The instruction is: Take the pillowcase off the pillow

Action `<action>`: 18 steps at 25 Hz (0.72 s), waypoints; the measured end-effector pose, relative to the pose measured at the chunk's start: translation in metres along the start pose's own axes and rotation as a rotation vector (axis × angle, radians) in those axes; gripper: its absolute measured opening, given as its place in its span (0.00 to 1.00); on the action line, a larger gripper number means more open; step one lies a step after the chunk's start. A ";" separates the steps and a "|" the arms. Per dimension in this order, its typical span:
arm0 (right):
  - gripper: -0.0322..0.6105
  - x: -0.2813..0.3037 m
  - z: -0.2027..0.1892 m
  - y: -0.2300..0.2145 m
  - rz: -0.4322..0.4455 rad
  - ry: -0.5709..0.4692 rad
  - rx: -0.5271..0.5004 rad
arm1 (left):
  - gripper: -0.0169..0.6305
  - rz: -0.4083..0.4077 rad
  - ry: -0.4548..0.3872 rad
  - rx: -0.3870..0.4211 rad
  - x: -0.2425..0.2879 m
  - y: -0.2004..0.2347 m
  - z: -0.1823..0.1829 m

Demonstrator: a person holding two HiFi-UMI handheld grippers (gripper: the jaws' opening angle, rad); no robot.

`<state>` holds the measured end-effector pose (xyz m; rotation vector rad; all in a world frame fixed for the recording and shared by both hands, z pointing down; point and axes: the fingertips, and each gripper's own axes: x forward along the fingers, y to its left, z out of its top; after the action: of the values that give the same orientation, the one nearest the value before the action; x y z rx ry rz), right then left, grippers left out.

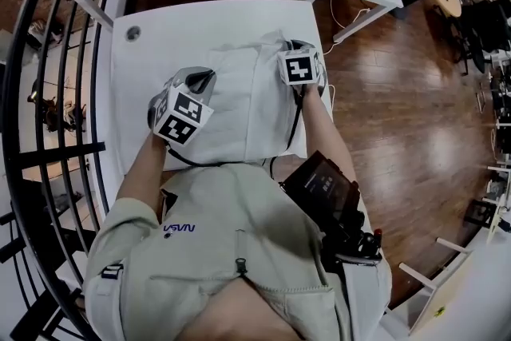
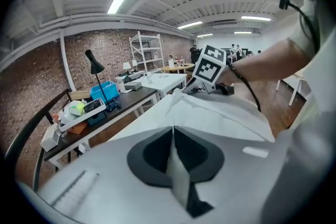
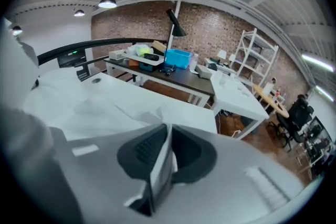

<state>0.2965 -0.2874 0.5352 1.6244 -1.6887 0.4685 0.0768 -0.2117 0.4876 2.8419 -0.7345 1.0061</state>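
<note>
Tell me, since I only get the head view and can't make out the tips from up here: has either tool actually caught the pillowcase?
Observer: Yes. The left gripper view shows the left tool shut on a thin fold of the white pillowcase.
Operator: And the other side?
Observer: The right gripper view shows the right tool shut as well, with a white fold of the same fabric pinched in it.
</note>
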 end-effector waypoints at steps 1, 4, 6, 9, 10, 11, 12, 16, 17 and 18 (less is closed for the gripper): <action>0.09 0.000 -0.002 -0.008 -0.016 0.000 0.026 | 0.05 0.000 -0.020 -0.010 -0.008 0.003 0.005; 0.09 -0.001 -0.003 -0.029 -0.055 -0.024 0.087 | 0.05 0.004 -0.054 -0.027 -0.024 0.012 0.015; 0.09 0.002 -0.012 -0.035 -0.062 -0.005 0.145 | 0.05 0.009 -0.062 -0.048 -0.028 0.015 0.013; 0.09 0.007 -0.033 -0.045 -0.093 0.049 0.207 | 0.05 0.021 -0.068 -0.084 -0.026 0.020 0.008; 0.09 0.009 -0.039 -0.051 -0.121 0.063 0.212 | 0.05 0.027 -0.069 -0.091 -0.024 0.022 0.007; 0.09 0.011 -0.044 -0.056 -0.140 0.069 0.219 | 0.05 0.029 -0.068 -0.098 -0.022 0.024 0.006; 0.09 0.013 -0.051 -0.060 -0.156 0.080 0.229 | 0.05 0.028 -0.065 -0.108 -0.020 0.025 0.004; 0.09 0.018 -0.068 -0.060 -0.171 0.133 0.228 | 0.05 0.029 -0.033 -0.133 -0.003 0.031 -0.009; 0.09 0.022 -0.063 -0.055 -0.150 0.111 0.204 | 0.05 0.033 -0.023 -0.129 0.005 0.032 -0.014; 0.09 0.026 -0.059 -0.050 -0.121 0.084 0.186 | 0.05 0.032 -0.013 -0.121 0.014 0.031 -0.018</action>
<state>0.3617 -0.2707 0.5817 1.8024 -1.5118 0.6398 0.0616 -0.2419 0.5070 2.7449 -0.8157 0.9149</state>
